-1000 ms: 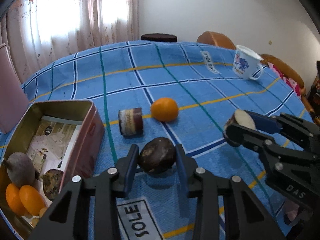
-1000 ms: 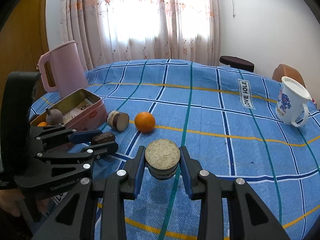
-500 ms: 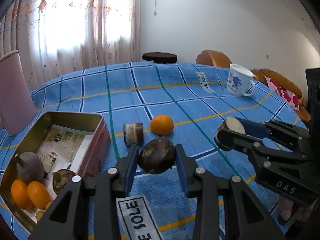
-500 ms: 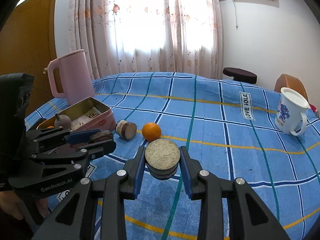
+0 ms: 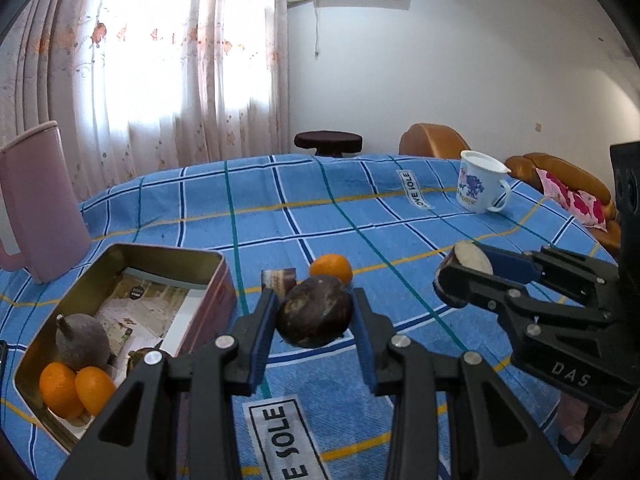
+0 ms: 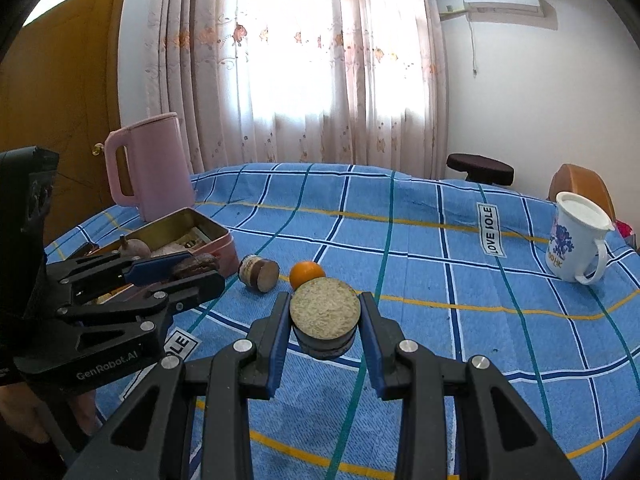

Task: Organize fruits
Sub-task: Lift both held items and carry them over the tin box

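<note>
My left gripper [image 5: 316, 314] is shut on a dark brown round fruit [image 5: 314, 312] and holds it above the blue checked tablecloth, right of the open metal tin [image 5: 168, 251]. The tin holds a purple-grey fruit [image 5: 82, 342], two small oranges [image 5: 76, 388] and a dark piece. My right gripper [image 6: 325, 316] is shut on a cut fruit chunk with a pale flat face [image 6: 325, 308], lifted off the cloth; it also shows in the left wrist view [image 5: 464, 276]. An orange [image 6: 306, 274] and another cut chunk [image 6: 260, 274] lie on the cloth beyond.
A pink jug [image 6: 150, 172] stands behind the tin at the left. A white mug with a blue print [image 6: 576, 240] stands at the far right. Brown chairs [image 5: 434, 144] and a dark stool [image 5: 328, 142] sit past the table's far edge.
Both grippers have risen with their fruit pieces still held; the table looks lower and more of the room shows. The left gripper has drifted slightly toward the tin.
</note>
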Demonstrator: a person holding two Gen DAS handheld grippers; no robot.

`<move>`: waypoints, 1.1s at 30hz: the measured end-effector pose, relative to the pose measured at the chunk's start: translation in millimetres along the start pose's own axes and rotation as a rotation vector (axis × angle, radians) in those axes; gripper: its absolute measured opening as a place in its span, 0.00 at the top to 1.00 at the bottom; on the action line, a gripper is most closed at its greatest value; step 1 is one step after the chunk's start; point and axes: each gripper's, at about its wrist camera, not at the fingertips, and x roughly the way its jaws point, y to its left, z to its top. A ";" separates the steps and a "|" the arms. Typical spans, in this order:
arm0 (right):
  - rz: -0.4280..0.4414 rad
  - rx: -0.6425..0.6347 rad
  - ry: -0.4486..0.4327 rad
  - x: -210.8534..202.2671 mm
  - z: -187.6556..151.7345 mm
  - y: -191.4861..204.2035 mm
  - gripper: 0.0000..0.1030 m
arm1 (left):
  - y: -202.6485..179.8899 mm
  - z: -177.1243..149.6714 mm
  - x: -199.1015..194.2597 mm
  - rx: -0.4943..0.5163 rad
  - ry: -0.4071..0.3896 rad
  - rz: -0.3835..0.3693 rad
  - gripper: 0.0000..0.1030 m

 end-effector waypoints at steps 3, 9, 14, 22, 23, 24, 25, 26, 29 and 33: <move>0.000 -0.006 -0.018 -3.3 0.1 1.3 0.66 | 0.5 -0.3 -1.2 -0.001 -0.004 0.000 0.63; 0.004 -0.017 -0.056 -10.0 0.2 2.8 0.66 | -0.2 -1.4 -7.1 0.000 -0.028 0.008 0.63; 0.005 -0.030 -0.079 -14.6 0.0 4.7 0.66 | -0.6 -2.5 -11.5 0.002 -0.050 0.016 0.63; 0.001 -0.037 -0.107 -19.6 -0.9 5.2 0.66 | -0.6 -3.2 -16.6 0.000 -0.073 0.020 0.63; 0.000 -0.038 -0.111 -20.2 -1.0 5.5 0.66 | -0.4 -3.3 -17.0 0.000 -0.076 0.022 0.63; -0.001 -0.040 -0.115 -20.6 -1.1 5.6 0.66 | -0.5 -3.4 -17.4 0.001 -0.079 0.023 0.63; -0.003 -0.042 -0.119 -21.4 -1.4 6.1 0.66 | -0.7 -3.5 -18.1 0.002 -0.082 0.023 0.63; -0.005 -0.044 -0.122 -22.0 -1.8 6.3 0.66 | -0.8 -4.0 -19.3 0.003 -0.085 0.024 0.63; -0.013 -0.050 -0.138 -24.6 -2.2 7.0 0.66 | -0.6 -4.2 -21.4 0.002 -0.096 0.025 0.63; -0.021 -0.057 -0.171 -30.8 -3.2 8.4 0.66 | -0.9 -5.0 -25.2 0.003 -0.106 0.021 0.63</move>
